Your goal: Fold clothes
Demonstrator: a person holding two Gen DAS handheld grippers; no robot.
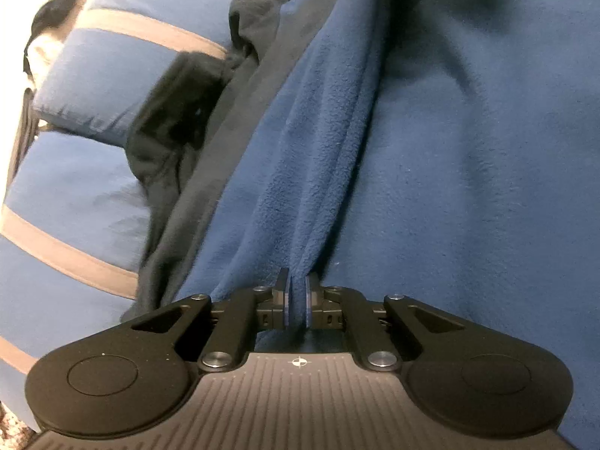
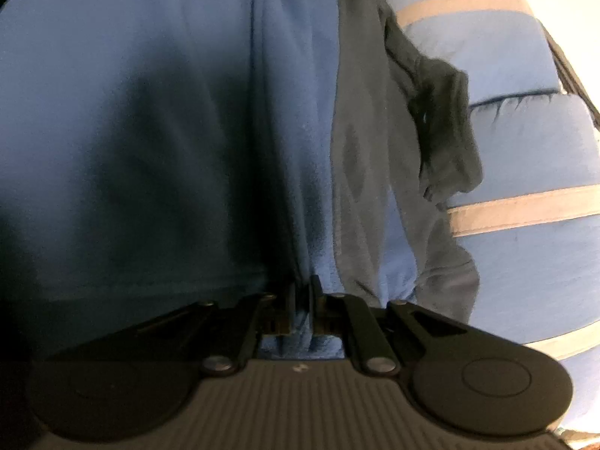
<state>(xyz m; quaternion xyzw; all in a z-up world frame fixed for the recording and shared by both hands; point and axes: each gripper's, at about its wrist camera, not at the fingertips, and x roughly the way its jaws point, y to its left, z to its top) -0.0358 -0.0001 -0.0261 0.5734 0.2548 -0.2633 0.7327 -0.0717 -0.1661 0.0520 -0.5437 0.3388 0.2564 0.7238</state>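
The left gripper (image 1: pixel 297 302) is pinching a thin pleat of a blue fleece garment (image 1: pixel 431 157) between its nearly closed jaws, and the right gripper (image 2: pixel 302 309) is clamping another bunched fold of the same garment, jaws drawn narrow on the cloth. One fleece is showing, soft and napped, mid-blue, with a darker navy band (image 1: pixel 240 120) running along its length and a black crumpled part (image 1: pixel 172 112) beside that band. The cloth is hanging in long creases that are gathering toward each grip and is filling most of both views. It is lying over a blue bedcover with tan stripes (image 1: pixel 75 172), which is showing past the garment's navy edge: on the left in the left wrist view, on the right in the right wrist view. No container is showing.
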